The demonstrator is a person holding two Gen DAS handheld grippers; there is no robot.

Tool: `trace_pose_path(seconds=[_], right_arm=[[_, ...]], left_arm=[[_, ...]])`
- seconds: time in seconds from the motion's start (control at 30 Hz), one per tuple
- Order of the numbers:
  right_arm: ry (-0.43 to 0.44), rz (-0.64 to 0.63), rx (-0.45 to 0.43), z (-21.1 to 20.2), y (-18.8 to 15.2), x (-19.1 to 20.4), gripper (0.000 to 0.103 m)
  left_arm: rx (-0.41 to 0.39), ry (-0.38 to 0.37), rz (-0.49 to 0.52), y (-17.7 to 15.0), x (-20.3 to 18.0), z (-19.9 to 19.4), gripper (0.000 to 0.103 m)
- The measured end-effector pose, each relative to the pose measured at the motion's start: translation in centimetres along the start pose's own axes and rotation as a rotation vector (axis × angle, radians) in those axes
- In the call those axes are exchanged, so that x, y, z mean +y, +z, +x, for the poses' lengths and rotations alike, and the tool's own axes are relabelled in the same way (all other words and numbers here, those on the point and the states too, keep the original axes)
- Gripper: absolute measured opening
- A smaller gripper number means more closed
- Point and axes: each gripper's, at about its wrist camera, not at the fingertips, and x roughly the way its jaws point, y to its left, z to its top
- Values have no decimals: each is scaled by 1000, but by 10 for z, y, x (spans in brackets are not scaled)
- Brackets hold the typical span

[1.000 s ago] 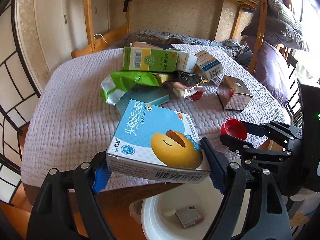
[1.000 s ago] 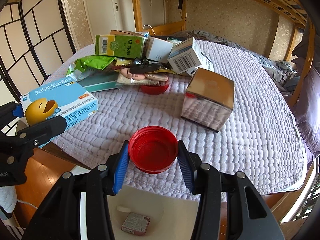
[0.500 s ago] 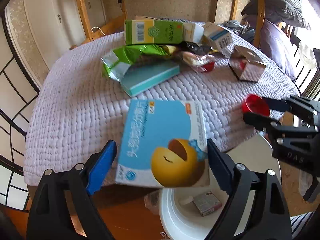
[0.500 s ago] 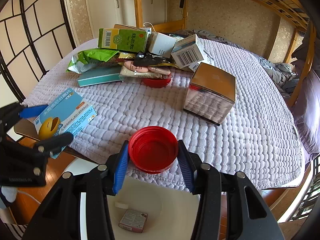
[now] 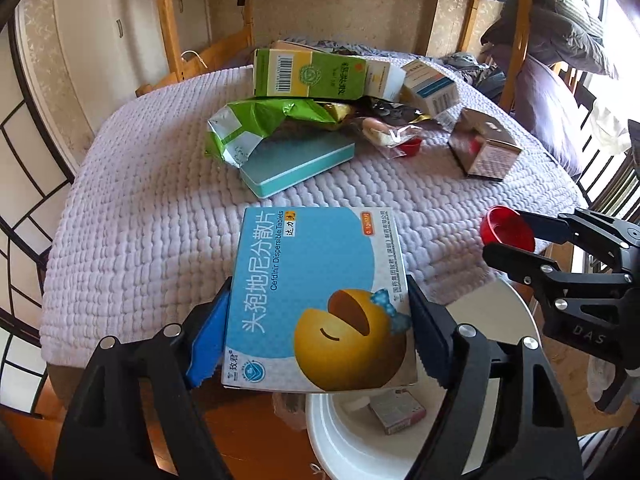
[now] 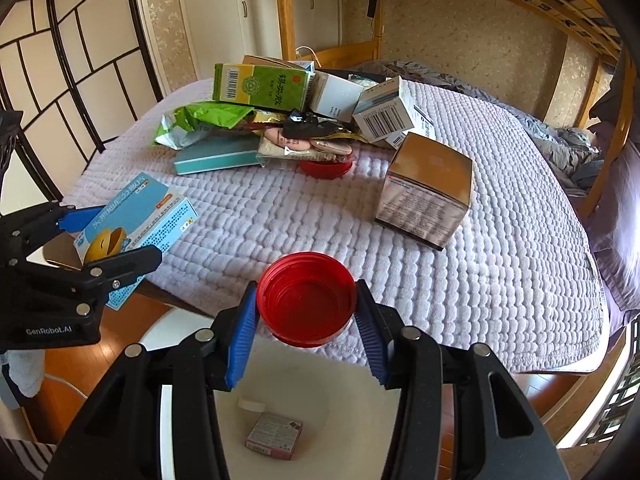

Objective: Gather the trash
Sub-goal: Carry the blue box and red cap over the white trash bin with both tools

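Two grippers are showing, the left gripper [image 5: 316, 332] and the right gripper [image 6: 306, 330]. Two red caps are sitting in the right wrist view: one red cap [image 6: 307, 300] at lower centre and a second red cap [image 6: 326, 168] above it. One blue medicine box [image 5: 320, 300] is lying at the centre of the left wrist view. One green box [image 6: 260, 86], one green bag [image 6: 200, 124], one teal box [image 6: 218, 158] and one shiny box [image 6: 426, 192] are resting higher up. One white bin [image 6: 304, 412] is standing at the bottom, holding one small box [image 6: 274, 436].

Blue box [image 5: 320, 300] (yellow face); red lid [image 6: 306, 300]; lilac quilted cover [image 6: 500, 260]
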Motion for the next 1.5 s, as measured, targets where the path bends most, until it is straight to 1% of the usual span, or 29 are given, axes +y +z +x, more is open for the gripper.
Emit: trace_pose_path(seconds=[0.23, 0.57, 0.77, 0.9, 1.07, 1.27, 1.5], right_arm=[[30, 23, 21, -10, -10, 0, 46], [27, 27, 48, -29, -37, 0, 47], [25, 33, 64, -35, -49, 0, 47], [24, 44, 78, -37, -58, -2, 47], [21, 50, 96, -38, -67, -4, 47], [28, 49, 122, -38, -77, -4, 47], [31, 27, 153, -32, -84, -1, 47]], left_arm=[[17, -46, -40, -14, -6, -16, 80], [34, -80, -11, -32, -24, -29, 80], [59, -103, 15, -40, -39, -28, 80], [79, -104, 46, -49, -51, -26, 80], [105, -100, 53, -56, -59, -23, 80], [143, -95, 50, -65, -62, -17, 80], [197, -78, 22, -74, -59, -3, 80]])
